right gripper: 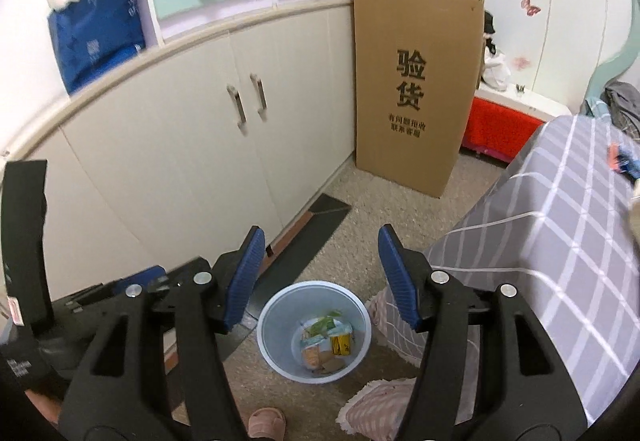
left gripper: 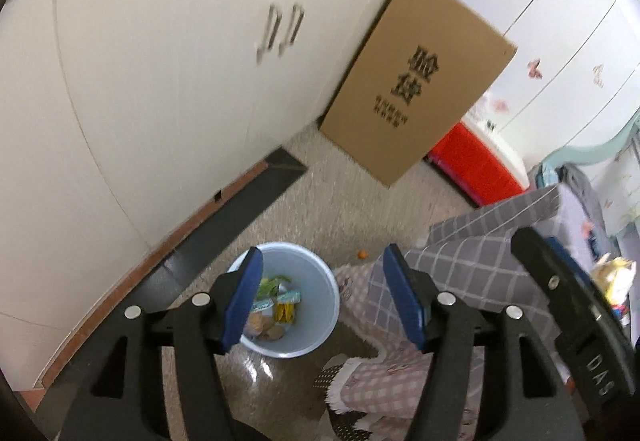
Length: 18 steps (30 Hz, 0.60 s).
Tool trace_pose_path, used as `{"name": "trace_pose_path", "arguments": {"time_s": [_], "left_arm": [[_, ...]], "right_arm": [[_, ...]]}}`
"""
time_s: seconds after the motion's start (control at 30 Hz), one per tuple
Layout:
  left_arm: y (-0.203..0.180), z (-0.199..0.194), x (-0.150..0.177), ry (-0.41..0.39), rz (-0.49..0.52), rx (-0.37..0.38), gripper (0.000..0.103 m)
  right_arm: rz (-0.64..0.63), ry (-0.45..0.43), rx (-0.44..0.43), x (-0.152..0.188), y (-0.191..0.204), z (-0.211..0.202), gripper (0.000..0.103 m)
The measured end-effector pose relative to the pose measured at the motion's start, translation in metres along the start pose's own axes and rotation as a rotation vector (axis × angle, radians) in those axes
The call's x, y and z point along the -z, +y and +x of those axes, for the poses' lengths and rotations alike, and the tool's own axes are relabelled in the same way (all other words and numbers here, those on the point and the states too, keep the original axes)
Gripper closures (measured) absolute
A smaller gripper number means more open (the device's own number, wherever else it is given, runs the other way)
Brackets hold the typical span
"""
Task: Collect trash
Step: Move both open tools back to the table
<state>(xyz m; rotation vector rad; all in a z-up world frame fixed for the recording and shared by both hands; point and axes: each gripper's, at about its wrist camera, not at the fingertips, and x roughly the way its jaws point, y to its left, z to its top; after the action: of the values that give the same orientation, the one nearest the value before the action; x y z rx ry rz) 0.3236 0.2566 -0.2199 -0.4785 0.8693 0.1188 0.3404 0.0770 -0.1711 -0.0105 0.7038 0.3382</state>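
1. Trash (right gripper: 326,337) is lying in the bottom of the pale blue bin (right gripper: 280,345), a heap of wrappers and packets in green, yellow and tan; I am seeing it at about 6 o'clock in the right wrist view and at 7 o'clock in the left wrist view, where the bin (left gripper: 320,305) is partly hidden behind one blue pad.
2. I am looking at the cream cabinet (right gripper: 192,145), which is filling the 9 to 12 o'clock side, with two metal handles on its doors.
3. I am seeing the grey checked bedspread (right gripper: 560,225) hanging down at 3 to 4 o'clock, just beside the bin.
4. I am noting the flat cardboard box (right gripper: 412,89) leaning upright at 12 to 1 o'clock against the end of the cabinet, with dark print on its face.
5. I am holding the right gripper (right gripper: 322,263) above the bin with its blue pads spread wide and nothing between them.
6. I am holding the left gripper (left gripper: 322,285) the same way, pads well apart and bare, with the bin below and toward 7 o'clock.
7. I am spotting a pink slipper (right gripper: 266,421) on the floor at 6 o'clock.
8. I am spotting a small orange object (left gripper: 362,253) on the floor near the bedspread, too small to identify.
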Motion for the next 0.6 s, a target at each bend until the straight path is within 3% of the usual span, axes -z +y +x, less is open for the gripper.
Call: {"name": "trace_pose_path", "arguments": {"time_s": [0.3,0.6], "left_arm": [[-0.067,-0.07,0.01,-0.116,0.089,0.052,0.039],[-0.202,-0.094,0.068,-0.124,0.378,0.154,0.032]], "right_arm": [[0.059,-0.106,0.018,-0.005,-0.048,-0.093,0.042],[0.188,-0.162,0.158,0.02,-0.155,-0.172,0.04]]}}
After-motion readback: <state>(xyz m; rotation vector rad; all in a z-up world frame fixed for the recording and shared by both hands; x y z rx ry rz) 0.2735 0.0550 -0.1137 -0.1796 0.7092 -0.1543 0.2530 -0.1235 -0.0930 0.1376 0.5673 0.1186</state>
